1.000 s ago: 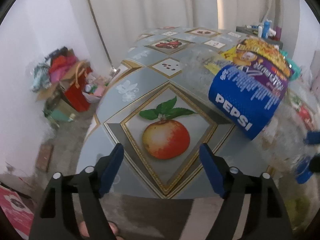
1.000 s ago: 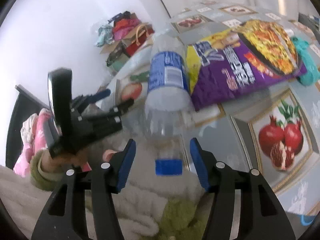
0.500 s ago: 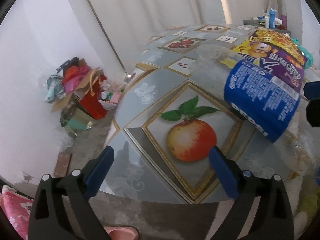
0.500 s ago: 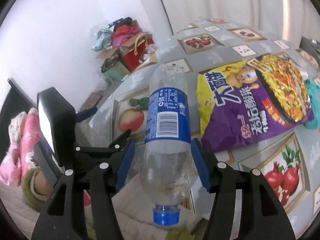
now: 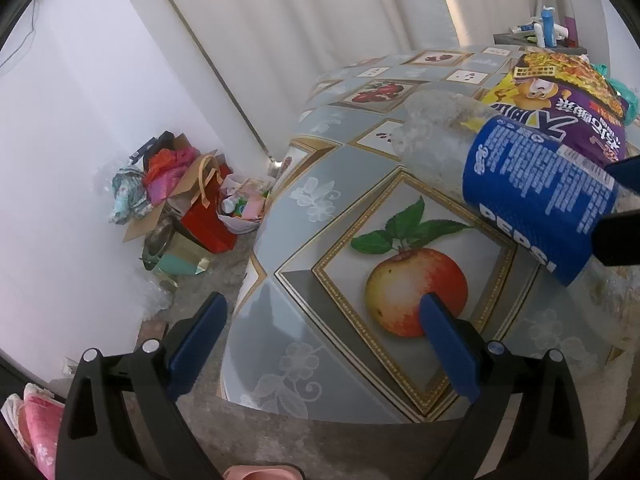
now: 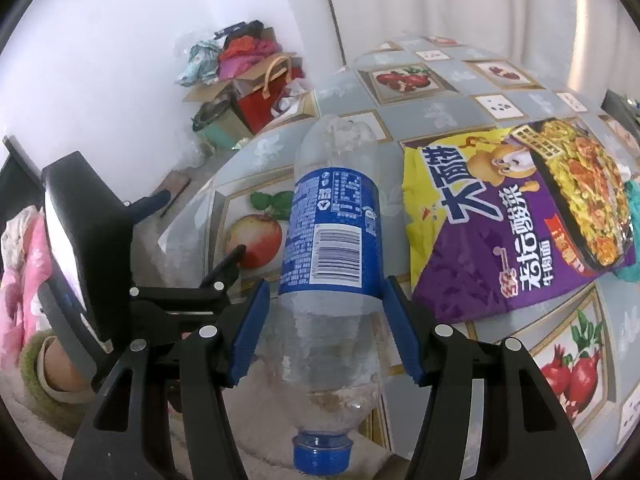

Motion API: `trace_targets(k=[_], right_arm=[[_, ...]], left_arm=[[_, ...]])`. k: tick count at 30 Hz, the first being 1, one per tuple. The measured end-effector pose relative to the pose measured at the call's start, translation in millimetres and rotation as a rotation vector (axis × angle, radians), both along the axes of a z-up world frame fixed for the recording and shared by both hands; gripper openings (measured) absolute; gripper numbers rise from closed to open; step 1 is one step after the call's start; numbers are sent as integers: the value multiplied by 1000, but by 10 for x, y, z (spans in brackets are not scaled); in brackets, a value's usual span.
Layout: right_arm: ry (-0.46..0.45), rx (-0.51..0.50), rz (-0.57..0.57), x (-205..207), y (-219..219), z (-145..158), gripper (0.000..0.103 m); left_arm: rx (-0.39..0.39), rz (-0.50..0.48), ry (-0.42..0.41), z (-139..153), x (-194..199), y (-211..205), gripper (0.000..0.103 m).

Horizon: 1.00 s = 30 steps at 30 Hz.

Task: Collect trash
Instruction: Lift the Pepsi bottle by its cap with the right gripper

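A clear Pepsi bottle point(image 6: 332, 240) with a blue label and blue cap lies lengthwise between the pads of my right gripper point(image 6: 326, 312). The gripper is shut on its body just below the label, cap end toward the camera, base over the table. In the left wrist view the same bottle point(image 5: 536, 184) hangs at the right, above the apple print. My left gripper point(image 5: 322, 312) stands wide open at the table's near edge with nothing between its fingers. A purple and yellow noodle bag point(image 6: 520, 220) lies flat on the table beside the bottle.
The round table point(image 5: 320, 208) wears a grey cloth with fruit pictures. A teal wrapper point(image 6: 632, 232) lies by the noodle bag. Bags, boxes and clothes point(image 5: 180, 192) are piled on the floor against the white wall. Small bottles point(image 5: 548, 28) stand on a far shelf.
The left jaws have spread wider and that view has swung toward the table's left edge. In the right view the bottle now sits deeper between the pads, label at the fingertips.
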State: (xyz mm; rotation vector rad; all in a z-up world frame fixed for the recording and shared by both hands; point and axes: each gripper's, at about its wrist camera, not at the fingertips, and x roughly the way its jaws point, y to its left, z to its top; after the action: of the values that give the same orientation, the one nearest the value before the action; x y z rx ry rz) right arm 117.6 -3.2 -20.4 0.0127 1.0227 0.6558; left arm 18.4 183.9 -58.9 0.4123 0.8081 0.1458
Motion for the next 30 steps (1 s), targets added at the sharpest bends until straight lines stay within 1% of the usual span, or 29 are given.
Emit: trace_targets(k=[12,22,30], right_arm=[[-35,-58,19,6,151,-5,58],[-45,-95,18,52,240,-36,59],[-74,-118,24,31,303,-33,56]], left_arm=[[7,-7,-5,-13,-12,0,95],[13,1,-7,-6,-25,38,95],[12,5,-9,0,-25,51,95]])
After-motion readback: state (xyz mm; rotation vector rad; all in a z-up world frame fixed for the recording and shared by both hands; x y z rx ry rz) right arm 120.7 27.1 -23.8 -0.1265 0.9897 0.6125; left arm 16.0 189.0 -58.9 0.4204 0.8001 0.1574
